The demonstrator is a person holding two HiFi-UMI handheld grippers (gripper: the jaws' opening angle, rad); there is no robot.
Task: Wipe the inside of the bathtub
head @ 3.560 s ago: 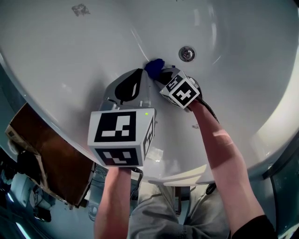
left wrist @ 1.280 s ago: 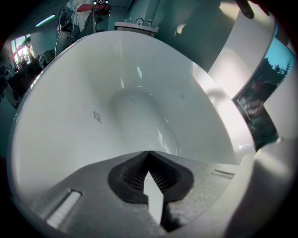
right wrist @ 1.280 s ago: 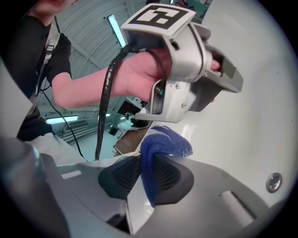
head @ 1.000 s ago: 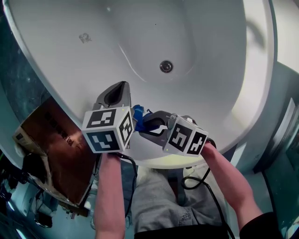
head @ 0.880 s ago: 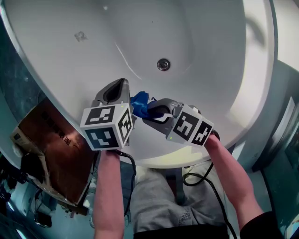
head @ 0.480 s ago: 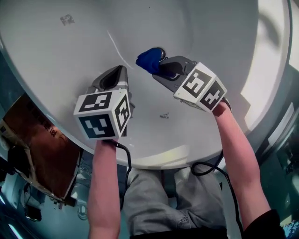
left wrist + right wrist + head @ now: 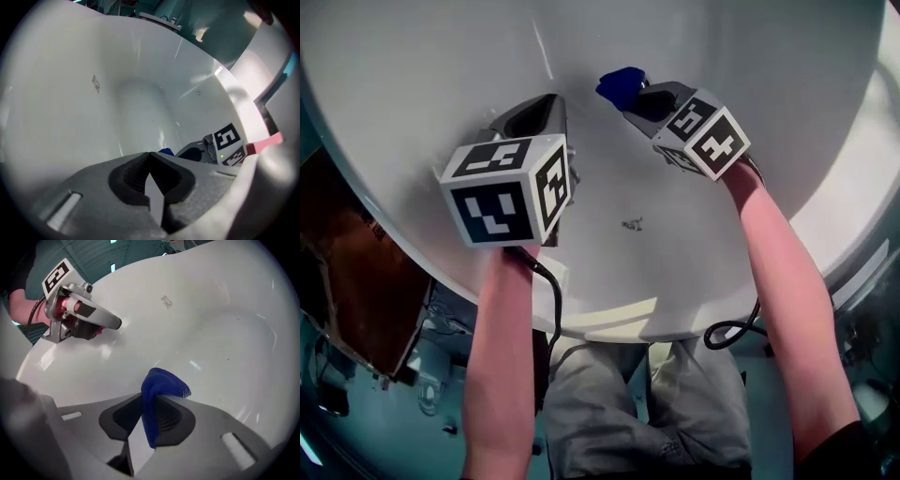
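my right claw (image 7: 634, 92) is clamped tight on a small blue folded cloth (image 7: 161, 383), which pokes out past the tips, close over the sloping inner wall of the white glossy bathtub (image 7: 412, 84). my left claw (image 7: 150, 158) is closed on nothing, just beside it. risks: only a thin fold is pinched, so dragging on the wall could pull it free; the claws could also knock together. faint raised mark (image 7: 166, 301) on the tub wall, unreadable; no other writing.
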